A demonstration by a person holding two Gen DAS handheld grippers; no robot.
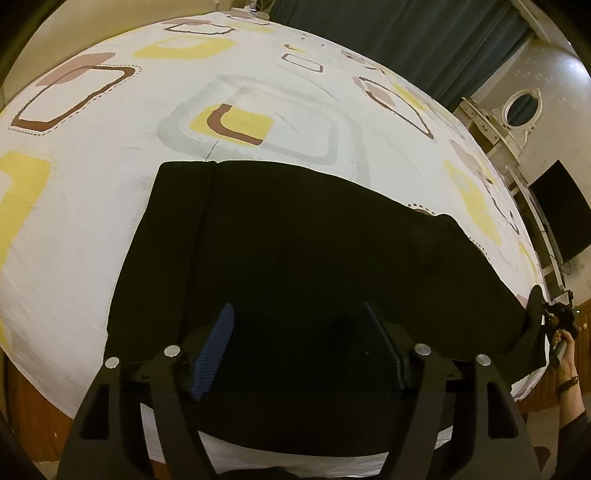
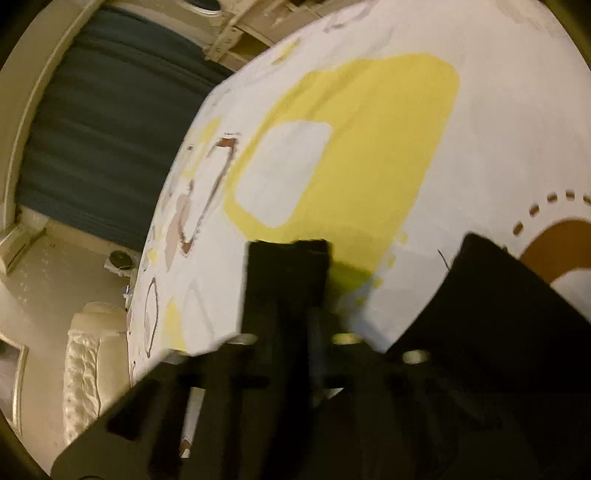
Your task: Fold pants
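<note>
A bed (image 1: 110, 177) carries a white sheet printed with yellow, brown and grey rounded squares. Behind it hang dark teal curtains (image 1: 406, 33); one oval mirror (image 1: 521, 103) and one dark screen (image 1: 561, 206) stand by the wall. One pair of black pants (image 1: 295, 251) lies flat on the bed. The left tongs (image 1: 299, 314) are spread above it. The right tongs (image 2: 288, 254) are pressed together over the sheet, with the cloth just beside them.

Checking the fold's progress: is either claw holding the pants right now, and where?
Neither: left claw open above the black pants; right claw shut empty beside them.
</note>
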